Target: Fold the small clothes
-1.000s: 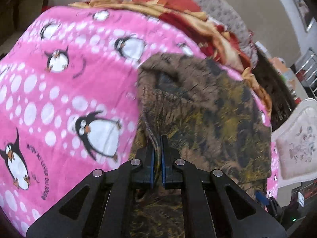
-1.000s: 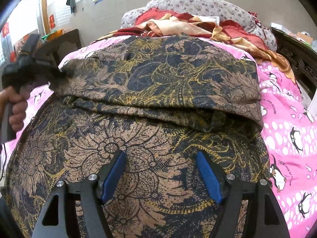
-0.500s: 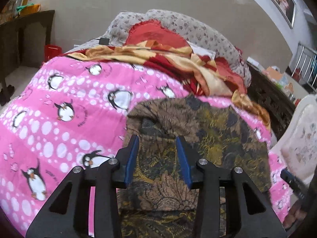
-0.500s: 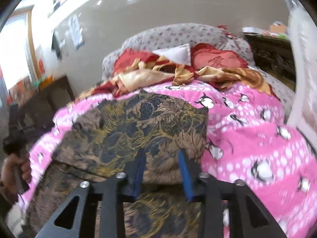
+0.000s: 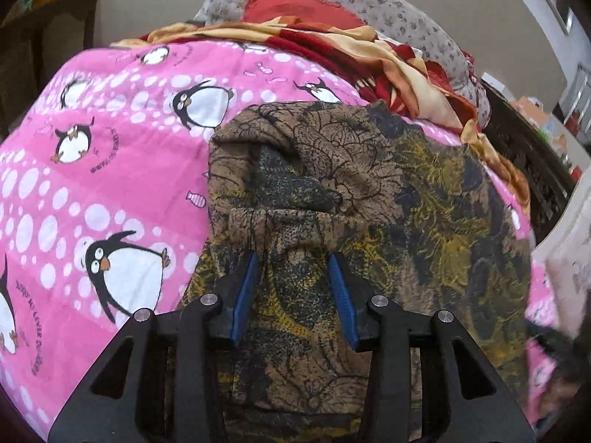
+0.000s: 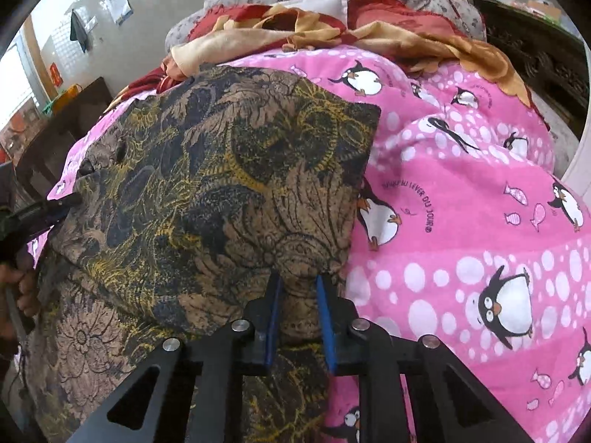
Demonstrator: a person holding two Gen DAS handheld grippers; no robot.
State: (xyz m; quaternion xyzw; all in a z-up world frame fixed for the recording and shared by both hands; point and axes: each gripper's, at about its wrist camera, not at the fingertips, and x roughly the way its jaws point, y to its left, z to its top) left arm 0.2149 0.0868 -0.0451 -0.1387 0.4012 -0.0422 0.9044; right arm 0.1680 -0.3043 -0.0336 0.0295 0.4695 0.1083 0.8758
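Brown patterned garment, folded, on pink blanket; left gripper released above it; right gripper, jaws just closing, pinches its right edge.

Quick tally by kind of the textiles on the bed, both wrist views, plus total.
Patterned brown garment: 1
Pink penguin blanket: 1
Red and gold blanket: 1
Grey floral pillow: 1
White pillow: 1
Total: 5
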